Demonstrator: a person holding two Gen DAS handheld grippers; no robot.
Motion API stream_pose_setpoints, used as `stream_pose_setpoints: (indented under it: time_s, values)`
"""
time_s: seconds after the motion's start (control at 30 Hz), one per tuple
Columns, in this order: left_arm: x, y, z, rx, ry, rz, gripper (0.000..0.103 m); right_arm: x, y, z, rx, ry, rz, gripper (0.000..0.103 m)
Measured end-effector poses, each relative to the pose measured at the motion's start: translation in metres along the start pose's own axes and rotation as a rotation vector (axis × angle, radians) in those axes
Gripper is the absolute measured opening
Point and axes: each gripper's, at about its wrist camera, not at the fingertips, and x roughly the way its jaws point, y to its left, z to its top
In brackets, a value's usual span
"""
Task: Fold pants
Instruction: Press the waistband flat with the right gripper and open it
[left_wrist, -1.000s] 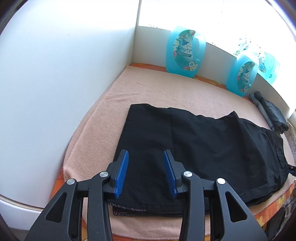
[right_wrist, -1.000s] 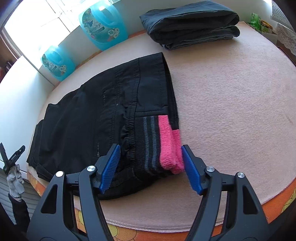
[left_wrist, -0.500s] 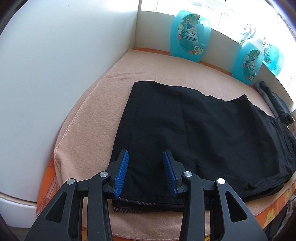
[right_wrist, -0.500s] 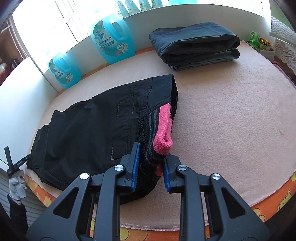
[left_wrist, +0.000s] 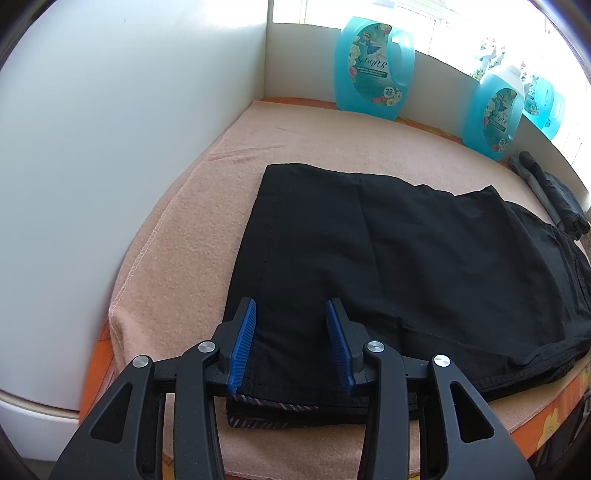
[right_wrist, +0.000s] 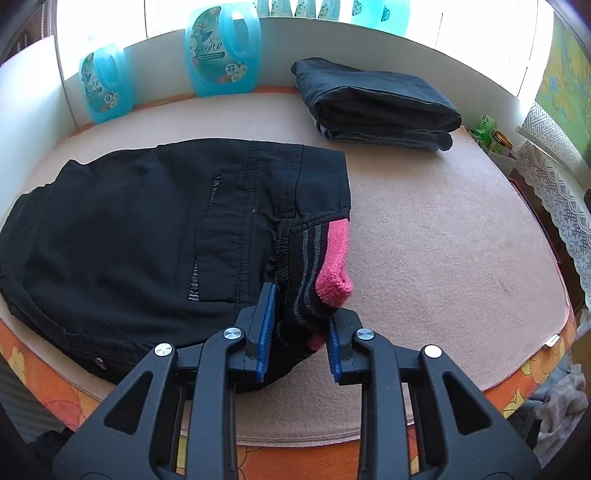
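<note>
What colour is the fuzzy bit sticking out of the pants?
Pink cuff, clearest in the right wrist view.

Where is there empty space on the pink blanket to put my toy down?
The biggest bare patch is on the blanket, right of the black pants and in front of the folded dark pants. A smaller strip lies between the black pants and the blue bottles. The middle is crowded: pants cover it.
</note>
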Motion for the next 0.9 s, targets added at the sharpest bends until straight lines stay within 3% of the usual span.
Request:
stream_pose_setpoints:
  time_s: [0.1,0.17,0.3,0.37,0.67,0.9]
  values:
    - [-0.01,0.011,0.0,-0.046,-0.018,0.0,0.038,-0.015,-0.005,0.007,0.014,-0.025,-0.018,0.042]
    - [-0.02,0.019,-0.001,-0.073,-0.036,0.0,0.038,-0.029,-0.002,0.011,-0.002,-0.063,-0.029,0.043]
    - [-0.036,0.03,-0.006,-0.119,-0.04,-0.019,0.048,-0.049,0.016,0.025,-0.023,-0.108,0.052,0.046]
    - [-0.04,0.031,-0.01,-0.129,-0.033,-0.033,0.048,-0.055,0.032,0.034,-0.055,-0.117,0.124,0.047]
    - [-0.04,0.04,-0.031,-0.236,-0.004,-0.096,0.048,-0.058,0.157,0.075,-0.313,-0.155,0.39,0.047]
    - [-0.03,0.034,-0.036,-0.257,0.0,-0.073,0.048,-0.032,0.261,0.093,-0.451,-0.073,0.582,0.047]
